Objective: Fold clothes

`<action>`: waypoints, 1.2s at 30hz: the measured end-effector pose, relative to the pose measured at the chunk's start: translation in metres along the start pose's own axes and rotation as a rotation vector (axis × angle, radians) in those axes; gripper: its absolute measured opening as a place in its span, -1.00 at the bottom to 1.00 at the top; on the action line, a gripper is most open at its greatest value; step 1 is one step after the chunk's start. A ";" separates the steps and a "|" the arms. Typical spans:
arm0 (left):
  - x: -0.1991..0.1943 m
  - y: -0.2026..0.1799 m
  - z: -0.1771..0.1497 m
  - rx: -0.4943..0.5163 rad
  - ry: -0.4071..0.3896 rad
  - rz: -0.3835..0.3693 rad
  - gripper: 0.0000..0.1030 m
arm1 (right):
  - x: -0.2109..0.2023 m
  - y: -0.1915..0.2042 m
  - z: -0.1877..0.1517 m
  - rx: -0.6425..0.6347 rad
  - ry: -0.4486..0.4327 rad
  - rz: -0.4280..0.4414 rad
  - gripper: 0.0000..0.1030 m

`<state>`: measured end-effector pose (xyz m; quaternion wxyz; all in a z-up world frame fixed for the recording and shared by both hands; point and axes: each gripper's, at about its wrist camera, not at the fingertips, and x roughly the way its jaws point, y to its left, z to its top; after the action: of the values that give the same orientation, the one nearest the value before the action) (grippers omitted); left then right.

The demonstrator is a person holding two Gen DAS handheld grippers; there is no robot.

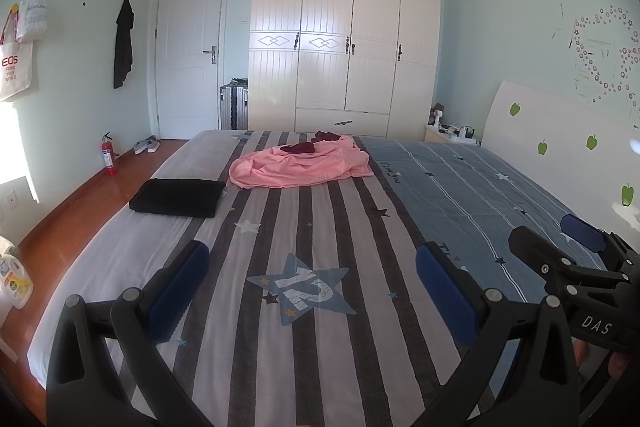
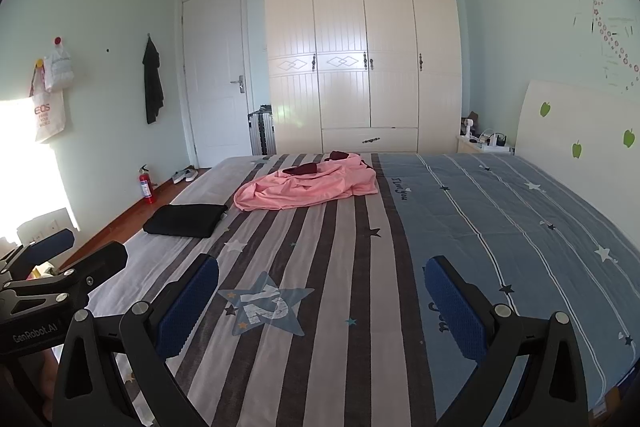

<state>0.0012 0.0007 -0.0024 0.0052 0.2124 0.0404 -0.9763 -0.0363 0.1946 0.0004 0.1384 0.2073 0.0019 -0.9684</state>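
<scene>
A crumpled pink garment [image 1: 300, 165] [image 2: 308, 187] lies at the far middle of the striped bed [image 1: 320, 347] [image 2: 340, 367], with dark red cloth [image 1: 298, 148] [image 2: 300, 169] on top of it. A folded black garment [image 1: 178, 197] [image 2: 186, 220] lies flat near the bed's left edge. My left gripper [image 1: 312, 287] is open and empty, hovering over the near part of the bed. My right gripper [image 2: 322, 301] is open and empty beside it, and shows at the right of the left wrist view [image 1: 560, 247]. Both are far from the clothes.
A white headboard [image 1: 560, 131] [image 2: 580, 131] bounds the bed on the right. A cream wardrobe [image 1: 344, 39] [image 2: 362, 55] and a door [image 1: 192, 43] stand beyond. A fire extinguisher [image 1: 108, 155] [image 2: 146, 185], shoes [image 1: 146, 145] and a detergent bottle [image 1: 14, 279] sit on the wooden floor at left.
</scene>
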 end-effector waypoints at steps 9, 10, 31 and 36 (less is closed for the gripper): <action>-0.003 0.002 0.001 -0.031 -0.010 0.063 0.99 | -0.001 -0.001 -0.001 0.003 -0.002 0.004 0.98; -0.003 0.002 0.001 -0.030 -0.010 0.064 0.99 | -0.001 0.000 -0.001 0.003 -0.002 0.004 0.98; -0.004 0.004 0.004 -0.035 -0.011 0.072 0.99 | -0.002 0.000 0.001 0.005 -0.003 0.007 0.98; -0.005 0.007 0.001 -0.035 -0.015 0.061 0.99 | -0.001 -0.001 -0.001 0.006 -0.001 0.009 0.98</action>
<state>0.0060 -0.0062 0.0000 0.0388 0.2061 0.0508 -0.9764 -0.0354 0.1960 -0.0007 0.1420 0.2070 -0.0020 -0.9680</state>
